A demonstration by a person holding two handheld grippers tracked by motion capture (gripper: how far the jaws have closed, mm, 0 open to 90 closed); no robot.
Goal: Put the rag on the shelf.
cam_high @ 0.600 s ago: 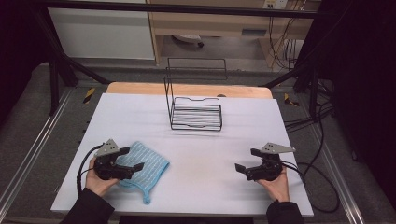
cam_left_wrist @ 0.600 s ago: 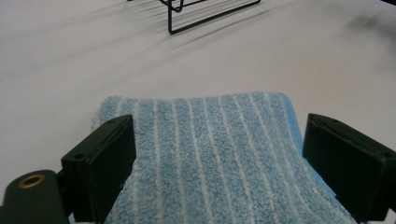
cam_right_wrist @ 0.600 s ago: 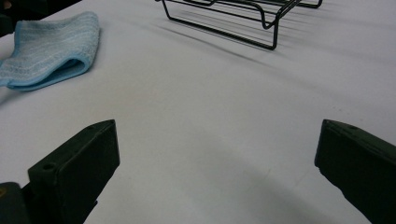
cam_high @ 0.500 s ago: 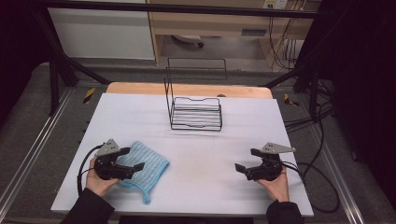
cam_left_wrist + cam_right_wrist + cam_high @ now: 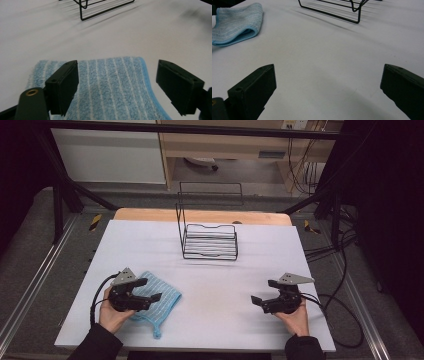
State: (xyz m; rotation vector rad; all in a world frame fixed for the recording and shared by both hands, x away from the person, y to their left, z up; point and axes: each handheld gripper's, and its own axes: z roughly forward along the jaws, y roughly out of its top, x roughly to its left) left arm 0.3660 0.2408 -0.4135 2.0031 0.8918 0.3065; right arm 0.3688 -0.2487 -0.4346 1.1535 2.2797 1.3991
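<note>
While both hands rest low at the near edge of the table, the scene reads view by view as follows.

High view, container: black wire rack [image 5: 209, 240] with a tall wire back stands at the far middle of the table; nothing lies in it.
High view, cloth: light blue striped terry cloth [image 5: 159, 299], folded, lies at the near left, partly under the left gripper [image 5: 152, 290].
High view, left gripper: held in the person's left hand [image 5: 114, 312], its jaws stand apart above the cloth and clasp nothing.
High view, right gripper: right gripper [image 5: 264, 292] sits in the right hand [image 5: 295, 317] at the near right, well apart from the cloth, jaws spread over bare table.
High view, surface and room: white table top [image 5: 220, 285] with a wooden strip at its far edge; grey floor, dark frame posts, cables at the right, pale cabinets behind.

Left gripper view, cloth: the cloth's white stripes and darker blue border run between the two spread jaws; whether the pads touch it I cannot tell.
Left gripper view, rack: its base wires cross the top edge.

Right gripper view, jaws: released, wide apart, white table between them.
Right gripper view, cloth: seen edge-on at upper left, its fold showing two layers, which the high view does not make plain.
Right gripper view, rack: its base wires lie at the top.
</note>
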